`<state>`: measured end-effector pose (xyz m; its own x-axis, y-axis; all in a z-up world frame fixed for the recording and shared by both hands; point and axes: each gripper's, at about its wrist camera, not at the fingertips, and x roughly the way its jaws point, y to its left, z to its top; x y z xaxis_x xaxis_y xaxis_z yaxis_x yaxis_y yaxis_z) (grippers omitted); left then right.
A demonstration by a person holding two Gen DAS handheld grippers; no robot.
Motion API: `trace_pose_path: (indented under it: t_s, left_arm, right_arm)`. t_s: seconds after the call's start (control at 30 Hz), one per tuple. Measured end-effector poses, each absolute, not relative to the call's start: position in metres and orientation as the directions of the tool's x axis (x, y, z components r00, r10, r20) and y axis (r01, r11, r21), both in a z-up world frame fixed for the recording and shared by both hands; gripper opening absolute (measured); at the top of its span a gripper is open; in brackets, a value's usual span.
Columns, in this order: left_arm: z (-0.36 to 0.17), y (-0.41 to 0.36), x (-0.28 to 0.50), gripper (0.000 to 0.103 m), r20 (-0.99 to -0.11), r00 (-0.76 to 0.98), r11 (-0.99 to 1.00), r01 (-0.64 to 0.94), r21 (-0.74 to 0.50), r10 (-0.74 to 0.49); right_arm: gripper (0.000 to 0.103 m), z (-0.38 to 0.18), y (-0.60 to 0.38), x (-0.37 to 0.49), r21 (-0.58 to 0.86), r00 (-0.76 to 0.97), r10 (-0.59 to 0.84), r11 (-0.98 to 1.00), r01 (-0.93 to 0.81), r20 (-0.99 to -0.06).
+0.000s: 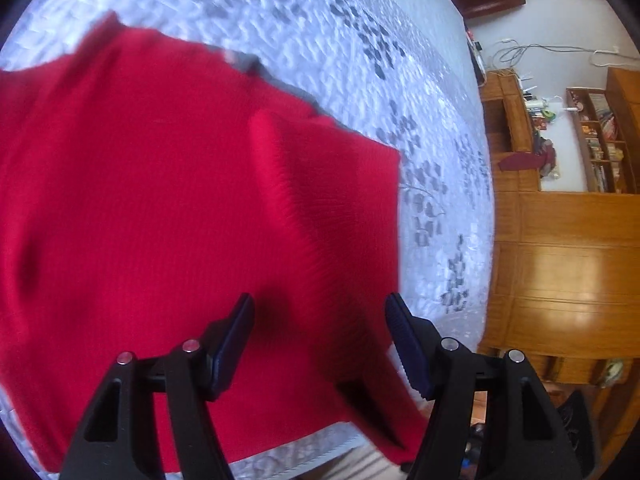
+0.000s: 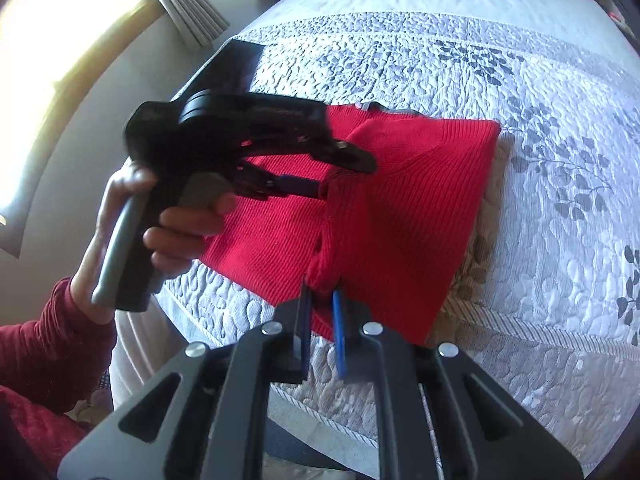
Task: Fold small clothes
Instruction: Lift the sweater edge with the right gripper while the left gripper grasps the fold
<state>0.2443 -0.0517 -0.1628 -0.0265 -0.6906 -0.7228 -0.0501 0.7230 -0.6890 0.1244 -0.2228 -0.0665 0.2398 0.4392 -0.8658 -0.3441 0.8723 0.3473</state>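
- Red ribbed knit garment (image 2: 404,208) lies on quilted bedspread (image 2: 480,60), near bed's front edge; part already doubled over — a raised fold ridge shows in left wrist view.
- L gripper (image 1: 320,316): fingers spread wide, hovering just above the knit, nothing between pads. In right wrist view its tips (image 2: 316,176) sit at the central fold line, w/ person's hand (image 2: 168,216) on the grip.
- R gripper (image 2: 322,308): fingers nearly together, pinching a bunched bit of the near hem — cloth seen between pads, so judged gripping.
- Step in hand (judgement): carry a fold across. To do well: L should close on the upper part of the same edge before R lifts, keep both ends level, lay edge-to-edge, avoid dragging bottom layer.
- Risk: R holds a bunch, not flat edge; crease may set crooked.
- Containers: none in view on the bed. Wooden shelving (image 1: 600,140) far right holds books and small items — too small to ID.
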Motion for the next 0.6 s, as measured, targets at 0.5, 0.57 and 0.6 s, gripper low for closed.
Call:
trace_pose_path:
  t_s: [0.5,0.57,0.6]
  left_arm:
    - [-0.186,-0.078,0.293,0.019,-0.701,-0.104,0.708,-0.052,-0.704,-0.705]
    - [-0.185,-0.078,0.296,0.018,-0.702,-0.107,0.708,-0.029,-0.705,-0.704]
    - [-0.182,-0.078,0.296,0.017,-0.71,-0.103,0.714,-0.013,-0.7,-0.697]
  right_arm:
    - [0.007,-0.075,-0.229,0.127,0.396,0.217,0.479,0.856,-0.333,-0.851]
    - [0.007,-0.076,-0.229,0.127,0.396,0.216,0.478,0.855,-0.335,-0.851]
    - [0.007,-0.076,-0.229,0.127,0.398,0.215,0.481,0.854,-0.334,-0.85]
